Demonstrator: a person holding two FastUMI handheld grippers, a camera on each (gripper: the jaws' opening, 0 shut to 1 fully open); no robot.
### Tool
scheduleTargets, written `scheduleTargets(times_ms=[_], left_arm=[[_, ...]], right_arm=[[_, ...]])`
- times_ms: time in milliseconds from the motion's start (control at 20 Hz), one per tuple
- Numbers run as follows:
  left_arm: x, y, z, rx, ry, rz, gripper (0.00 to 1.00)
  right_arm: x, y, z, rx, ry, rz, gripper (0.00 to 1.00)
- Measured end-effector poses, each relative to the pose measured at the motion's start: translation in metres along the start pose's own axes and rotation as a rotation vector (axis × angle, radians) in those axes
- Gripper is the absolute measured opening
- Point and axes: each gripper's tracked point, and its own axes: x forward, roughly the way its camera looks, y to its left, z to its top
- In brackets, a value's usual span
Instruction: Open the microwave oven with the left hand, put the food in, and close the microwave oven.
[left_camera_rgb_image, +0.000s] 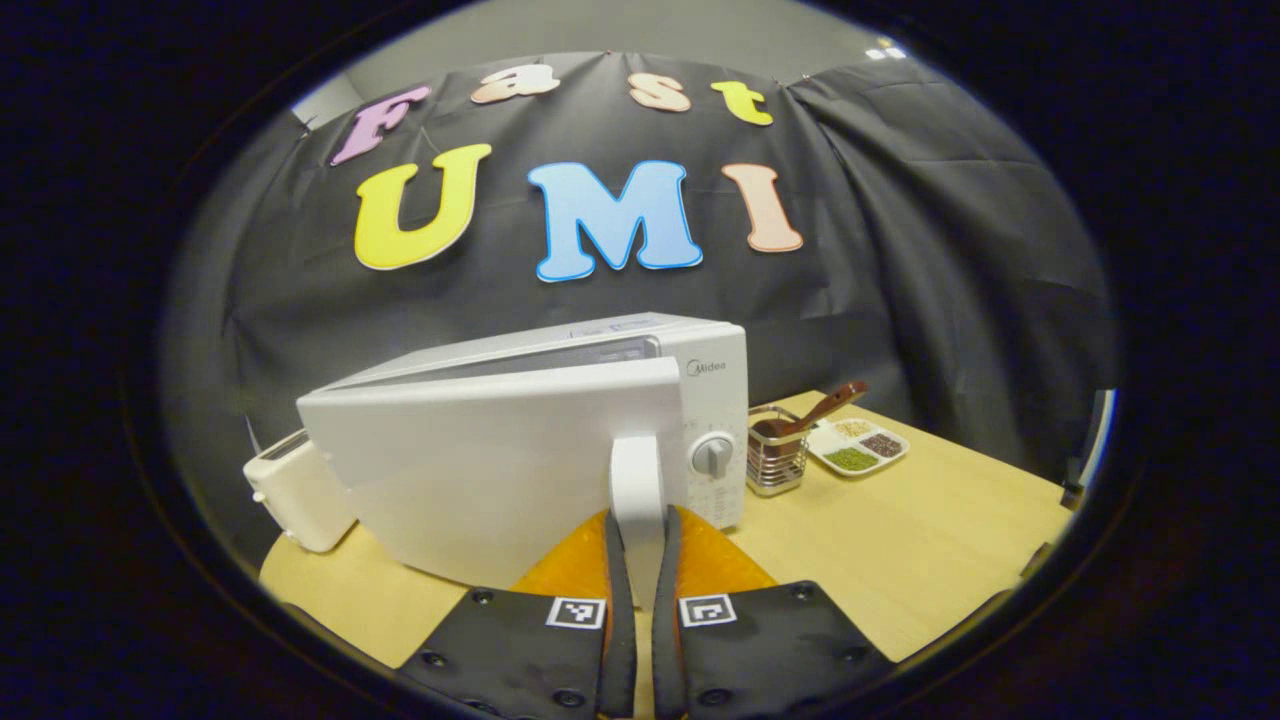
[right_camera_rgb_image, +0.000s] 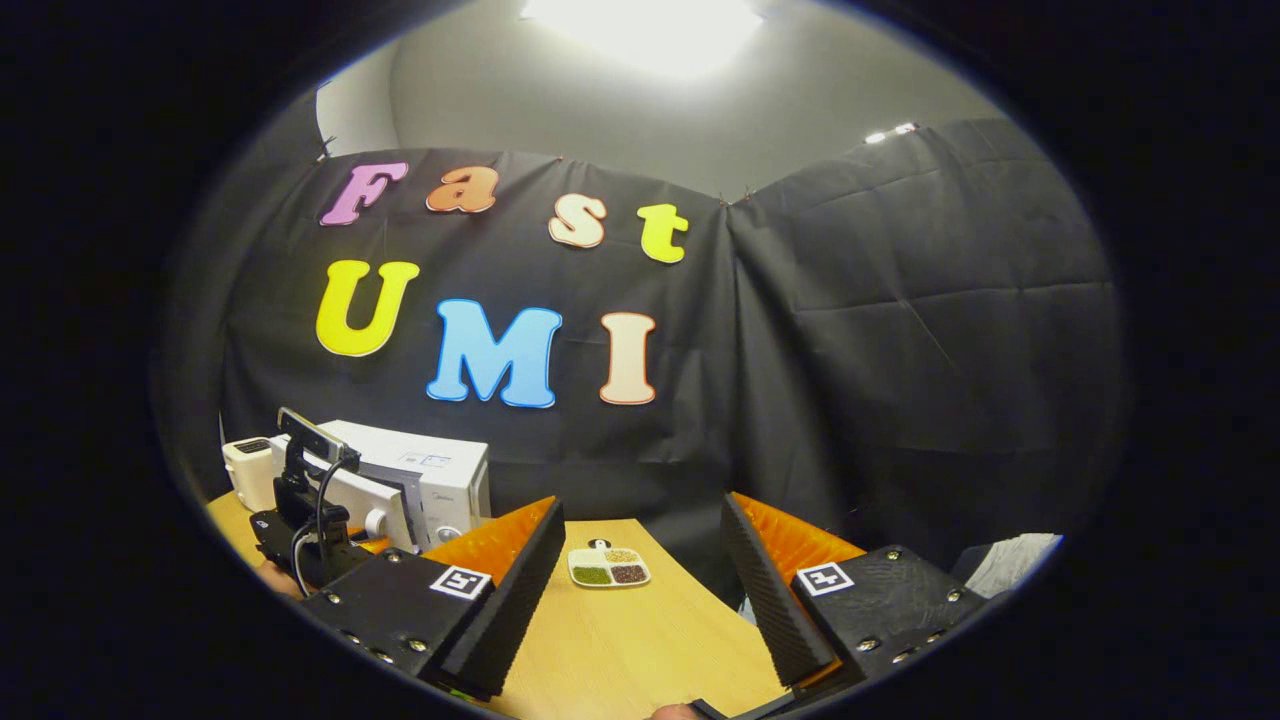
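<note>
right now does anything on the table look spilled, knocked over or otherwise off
Nothing stands out. The microwave door is swung partly open, but only because the left tool is shut on its handle. The toaster, wire basket and divided dish sit upright with no spill visible.

Microwave oven (left_camera_rgb_image: 560, 430): cavity hidden behind its partly swung door (left_camera_rgb_image: 500, 470). Toaster (left_camera_rgb_image: 295, 490): right side hidden by the door. Divided dish (left_camera_rgb_image: 858, 446): contents too small to identify. Right gripper view: microwave front partly hidden by the left gripper (right_camera_rgb_image: 310, 540).
</note>
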Motion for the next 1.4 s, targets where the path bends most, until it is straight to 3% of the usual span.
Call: scheduleTargets(times_ms=[250,650,900,1400], left_arm=[[-0.039,0.012,-0.012,-0.015,0.029,0.031,0.13],[-0.111,0.054,-0.034,-0.030,0.067,0.196,0.13],[-0.151,0.091,-0.050,-0.037,0.078,0.261,0.14],[-0.205,0.164,-0.072,-0.061,0.097,0.276,0.14]], right_arm=[[-0.005,0.015,0.002,0.021,-0.020,0.118,0.95],[-0.025,0.038,-0.003,0.056,-0.022,0.310,0.95],[-0.036,0.066,0.003,0.073,-0.038,0.379,0.95],[-0.055,0.146,0.019,0.102,-0.056,0.437,0.95]])
